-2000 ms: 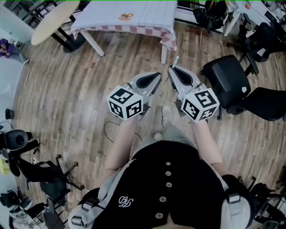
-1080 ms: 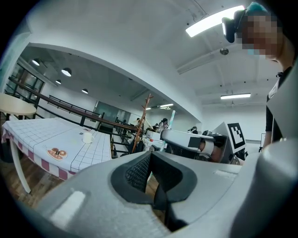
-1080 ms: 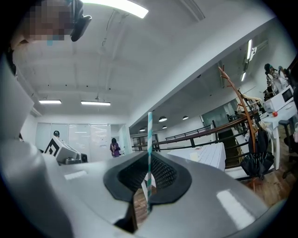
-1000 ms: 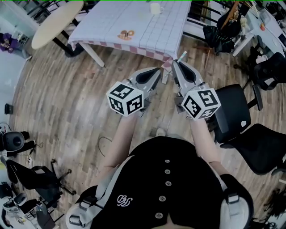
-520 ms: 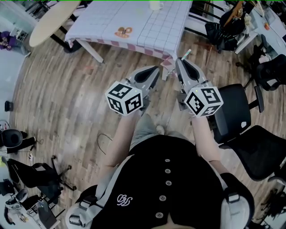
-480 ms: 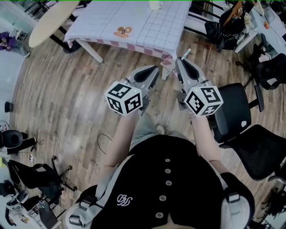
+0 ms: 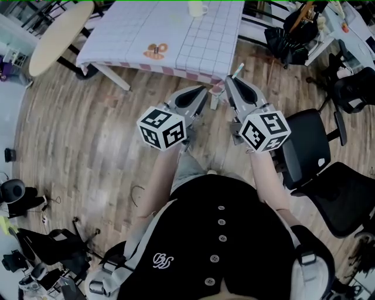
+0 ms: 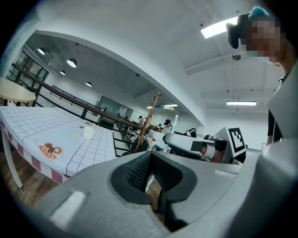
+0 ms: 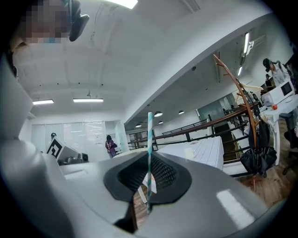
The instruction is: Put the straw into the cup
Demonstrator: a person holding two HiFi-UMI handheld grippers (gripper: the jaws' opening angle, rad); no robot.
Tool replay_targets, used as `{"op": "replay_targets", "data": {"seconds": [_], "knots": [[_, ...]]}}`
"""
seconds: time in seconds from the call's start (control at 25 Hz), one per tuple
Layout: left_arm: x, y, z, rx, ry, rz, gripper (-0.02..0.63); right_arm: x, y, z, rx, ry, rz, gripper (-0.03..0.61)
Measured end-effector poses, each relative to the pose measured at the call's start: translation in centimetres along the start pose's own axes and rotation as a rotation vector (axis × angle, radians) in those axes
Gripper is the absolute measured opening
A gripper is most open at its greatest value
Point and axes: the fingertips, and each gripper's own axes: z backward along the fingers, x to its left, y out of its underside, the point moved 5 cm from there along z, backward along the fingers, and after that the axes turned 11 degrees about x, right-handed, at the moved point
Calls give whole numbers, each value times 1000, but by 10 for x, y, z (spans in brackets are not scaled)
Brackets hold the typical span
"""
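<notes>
A white cup [image 7: 197, 8] stands on the far side of a table with a checked cloth [image 7: 129, 35]. A teal-and-white striped straw [image 7: 237, 71] pokes out past the tips of my right gripper [image 7: 229, 83], which is shut on it. In the right gripper view the straw [image 9: 149, 153] stands upright between the jaws, with the cup [image 9: 188, 152] small and far beyond. My left gripper [image 7: 201, 94] is held beside it, shut with nothing in it. The left gripper view shows the cup [image 8: 88, 133] on the table, well ahead.
A round printed mat [image 7: 155, 51] lies near the table's front edge. A black office chair [image 7: 304, 152] stands at my right, and more chairs and gear [image 7: 35, 246] stand at my lower left. A round pale table [image 7: 53, 35] is at the far left. The floor is wooden [image 7: 88, 135].
The table has come closer and fuller into view, and the cup now shows at its far side. Both grippers stay side by side, the right one still holding the straw.
</notes>
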Motion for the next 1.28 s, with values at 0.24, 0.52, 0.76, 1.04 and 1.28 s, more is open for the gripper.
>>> {"op": "replay_targets", "data": {"seconds": [0.24,0.52,0.76,1.04,1.28], "knots": [[47,-26,-15,-6,23,-2,-2,-8,-11,-49,2,2,8,17],[106,-49,-37,25,64,-21,-2,-23,-23,-114,-1,26,-4,17],[162,-88,-36,25,83,-27,-2,-25,-49,-176,-13,45,-3,16],[217,-122,-43,35,113,-50,-2,-26,-68,-232,-16,76,11,16],[253,-133,-54,43,147,-44,-2,-37,-73,-266,-20,119,14,17]]}}
